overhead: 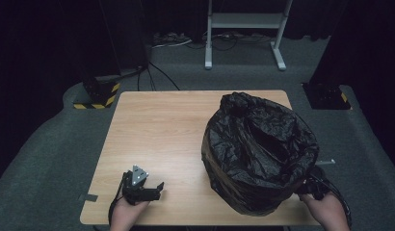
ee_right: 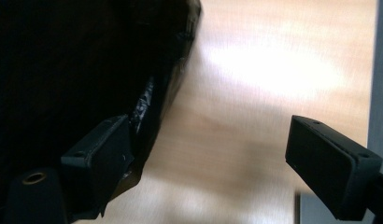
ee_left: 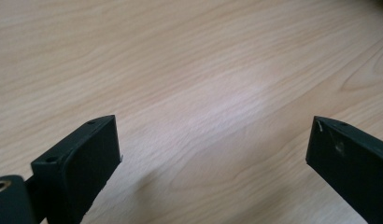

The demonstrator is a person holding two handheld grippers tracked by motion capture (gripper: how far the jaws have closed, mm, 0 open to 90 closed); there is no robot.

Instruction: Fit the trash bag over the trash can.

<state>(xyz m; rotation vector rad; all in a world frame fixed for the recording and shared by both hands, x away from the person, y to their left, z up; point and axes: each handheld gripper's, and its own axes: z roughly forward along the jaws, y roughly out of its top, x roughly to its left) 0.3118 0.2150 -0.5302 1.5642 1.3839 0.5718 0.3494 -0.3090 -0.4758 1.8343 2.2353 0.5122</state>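
A big black plastic bag [overhead: 261, 151] lines a bin on the right half of the wooden table [overhead: 157, 130], its mouth open upward. My left gripper [overhead: 154, 190] lies low over the table's front left, jaws wide apart over bare wood [ee_left: 213, 140]. My right gripper [overhead: 311, 187] is at the bag's near right side, partly hidden behind it. In the right gripper view its jaws stand open [ee_right: 208, 158], the left finger [ee_right: 103, 154] against the bag's wall [ee_right: 63, 70], the other over the table near its edge.
The table stands on grey carpet [overhead: 51, 159]. A white metal stand [overhead: 243, 29] and cables lie on the floor beyond the far edge. Black posts with yellow-striped bases [overhead: 97, 94] flank the table's far corners.
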